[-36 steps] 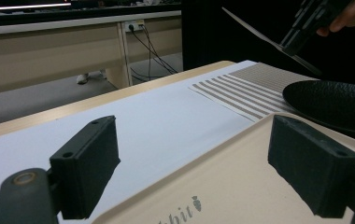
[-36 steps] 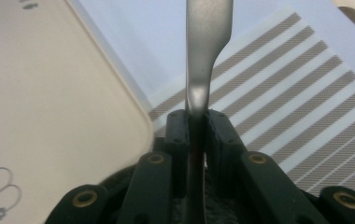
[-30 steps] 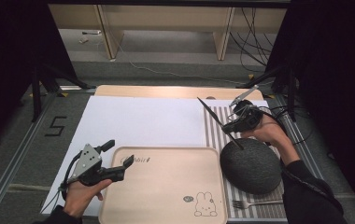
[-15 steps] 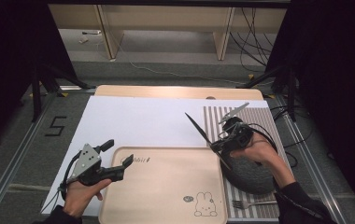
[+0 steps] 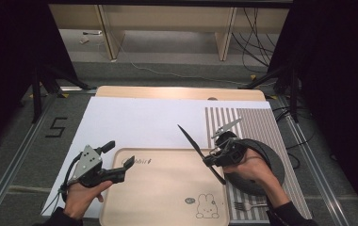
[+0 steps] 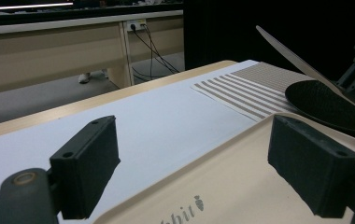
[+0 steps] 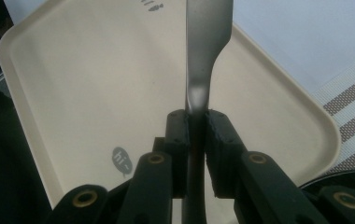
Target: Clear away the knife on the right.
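Right now we hold the knife in our right gripper, its jaws clamped tight on the handle, as the right gripper view shows: the two black pads press on either side of the dull metal shaft and the blade runs straight away from them over the tray. In the high view the knife slants from about 5 o'clock up to 11 o'clock, its tip in the air above the right part of the beige tray, close to the tray's right rim. Our right hand sits over the dark round plate, which lies on the striped placemat at 3 o'clock of the tray. A fork lies on the same mat at about 6 o'clock of the plate, just beside the tray's rabbit drawing.

Our left gripper rests at the tray's upper left corner, at roughly 9 o'clock of the knife and well apart from it. Its jaws stand wide open with nothing between them; the left gripper view shows the tray rim and the white sheet in the gap. That white sheet covers the wooden worktop beneath tray and mat.
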{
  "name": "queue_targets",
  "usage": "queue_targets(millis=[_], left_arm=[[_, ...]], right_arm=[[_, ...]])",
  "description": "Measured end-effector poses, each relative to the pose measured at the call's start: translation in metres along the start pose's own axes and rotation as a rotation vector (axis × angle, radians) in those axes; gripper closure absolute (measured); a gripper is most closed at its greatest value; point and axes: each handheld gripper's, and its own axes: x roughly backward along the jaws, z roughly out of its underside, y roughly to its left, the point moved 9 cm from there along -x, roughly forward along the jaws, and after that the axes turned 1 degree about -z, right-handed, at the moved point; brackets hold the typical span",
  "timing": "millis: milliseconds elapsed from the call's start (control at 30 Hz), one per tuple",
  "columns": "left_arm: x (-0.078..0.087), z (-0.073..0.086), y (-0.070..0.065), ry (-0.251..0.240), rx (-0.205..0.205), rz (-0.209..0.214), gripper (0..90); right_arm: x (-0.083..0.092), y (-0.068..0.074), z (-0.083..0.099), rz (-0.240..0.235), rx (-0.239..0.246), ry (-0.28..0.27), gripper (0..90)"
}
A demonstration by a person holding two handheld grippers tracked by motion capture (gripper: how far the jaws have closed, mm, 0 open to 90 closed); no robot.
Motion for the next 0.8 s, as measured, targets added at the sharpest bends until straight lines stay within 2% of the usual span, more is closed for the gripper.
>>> queue_targets(millis=[267, 800], left_arm=[[0.001, -0.001, -0.001, -0.007, 0.007, 0.001, 16.1], [0.001, -0.002, 0.002, -0.016, 0.015, 0.001, 16.0]], right_arm=[[-0.006, 0.024, 0.003, -0.019, 0.005, -0.002, 80.5], [-0.015, 0.042, 0.022, -0.030, -0.030, 0.014, 80.5]])
